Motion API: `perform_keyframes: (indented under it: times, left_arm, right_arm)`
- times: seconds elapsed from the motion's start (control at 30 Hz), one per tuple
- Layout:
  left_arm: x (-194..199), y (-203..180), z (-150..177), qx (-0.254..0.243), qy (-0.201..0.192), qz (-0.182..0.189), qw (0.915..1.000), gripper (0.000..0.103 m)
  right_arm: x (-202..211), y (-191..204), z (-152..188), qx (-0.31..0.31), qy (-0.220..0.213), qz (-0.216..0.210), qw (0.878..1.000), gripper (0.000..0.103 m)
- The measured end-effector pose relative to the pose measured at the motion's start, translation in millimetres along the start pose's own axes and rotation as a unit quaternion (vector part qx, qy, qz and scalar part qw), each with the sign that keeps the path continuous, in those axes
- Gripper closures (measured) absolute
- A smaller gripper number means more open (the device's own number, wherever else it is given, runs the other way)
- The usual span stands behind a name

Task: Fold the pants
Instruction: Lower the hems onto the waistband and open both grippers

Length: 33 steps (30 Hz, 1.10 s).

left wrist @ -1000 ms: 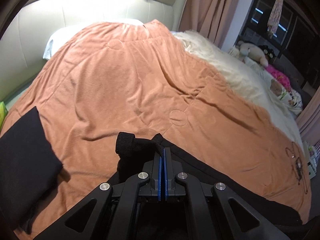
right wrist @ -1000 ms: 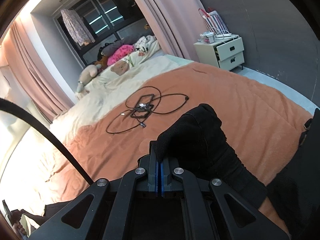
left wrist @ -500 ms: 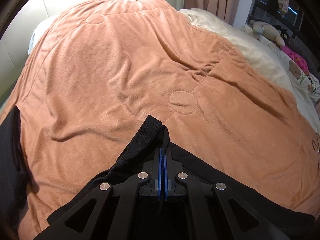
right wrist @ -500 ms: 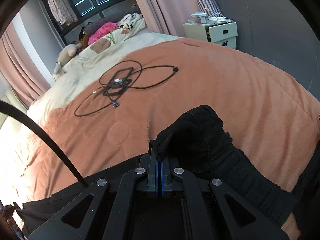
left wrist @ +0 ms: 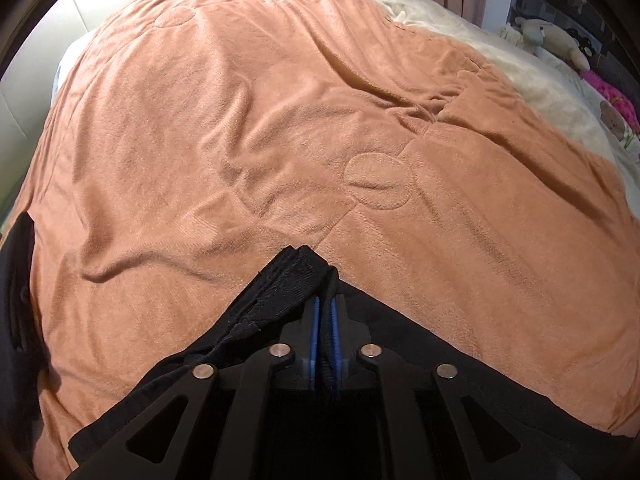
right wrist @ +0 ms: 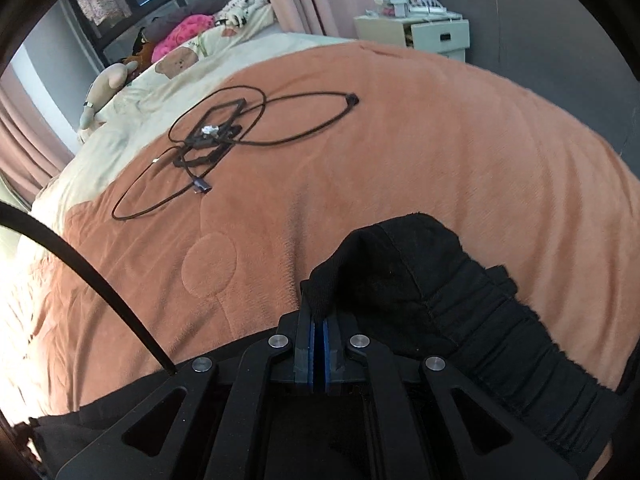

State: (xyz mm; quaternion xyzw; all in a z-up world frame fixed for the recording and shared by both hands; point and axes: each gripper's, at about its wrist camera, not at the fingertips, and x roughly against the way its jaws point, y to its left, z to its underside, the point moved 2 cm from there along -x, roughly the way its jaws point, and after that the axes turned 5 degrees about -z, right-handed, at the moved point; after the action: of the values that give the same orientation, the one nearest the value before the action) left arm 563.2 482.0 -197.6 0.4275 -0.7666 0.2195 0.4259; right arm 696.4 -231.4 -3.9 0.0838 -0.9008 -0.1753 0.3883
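Black pants lie across the near edge of an orange blanket on a bed. In the left wrist view a hem corner of the pants rests flat on the blanket just ahead of my left gripper. Its jaws are opening: a narrow gap shows between the blue pads, with black cloth still in it. In the right wrist view the gathered waistband end of the pants is bunched on the blanket. My right gripper still pinches a tuft of it, and its jaws are starting to open.
A coiled black cable lies on the blanket ahead of the right gripper. Another black garment sits at the bed's left edge. A cream sheet, plush toys and a white nightstand lie beyond.
Both grippers came down and forward, laying the pants' ends onto the blanket. The left corner went from hanging to flat. Both pairs of pads now show a slight gap.
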Motion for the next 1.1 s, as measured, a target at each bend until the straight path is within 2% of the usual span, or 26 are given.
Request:
perform_keyframes:
  times: [0.03,0.07,0.1,0.13,0.2,0.27,0.4,0.67,0.9,1.1]
  left_arm:
    - [3,2,1,0.001,-0.002,0.005,1.0,0.075]
    - [5,2,2,0.0,-0.003,0.009,1.0,0.066]
    - [11,4,3,-0.001,-0.009,0.015,0.9998,0.054]
    - [17,7,4,-0.004,-0.016,0.019,0.9997,0.052]
    - [26,10,6,-0.008,-0.023,0.023,0.9994,0.05]
    - [35,16,9,-0.01,-0.024,0.027,0.9993,0.043]
    - [51,32,18,-0.015,-0.03,0.029,0.999,0.043]
    - [91,74,48,-0.023,-0.032,0.044,0.9982,0.043]
    - [123,110,93,-0.035,-0.024,0.067,0.9969,0.043]
    - [141,140,121,-0.023,-0.017,0.078,0.9966,0.043]
  right_arm:
    - [5,-3,-1,-0.01,-0.003,-0.03,0.999,0.077]
    - [11,-9,0,-0.018,-0.007,-0.055,0.998,0.065]
    - [21,-12,-1,-0.024,-0.014,-0.072,0.997,0.037]
    - [30,-14,-1,-0.023,-0.024,-0.078,0.996,0.024]
    - [48,-17,0,-0.011,-0.041,-0.093,0.995,0.022]
    - [61,-21,3,0.0,-0.038,-0.093,0.995,0.022]
    - [85,-34,14,0.006,-0.029,-0.095,0.995,0.022]
    - [150,-52,48,0.05,-0.021,-0.07,0.996,0.022]
    - [197,-84,86,0.031,0.001,-0.077,0.997,0.022]
    - [232,-106,108,0.024,0.008,-0.073,0.997,0.022]
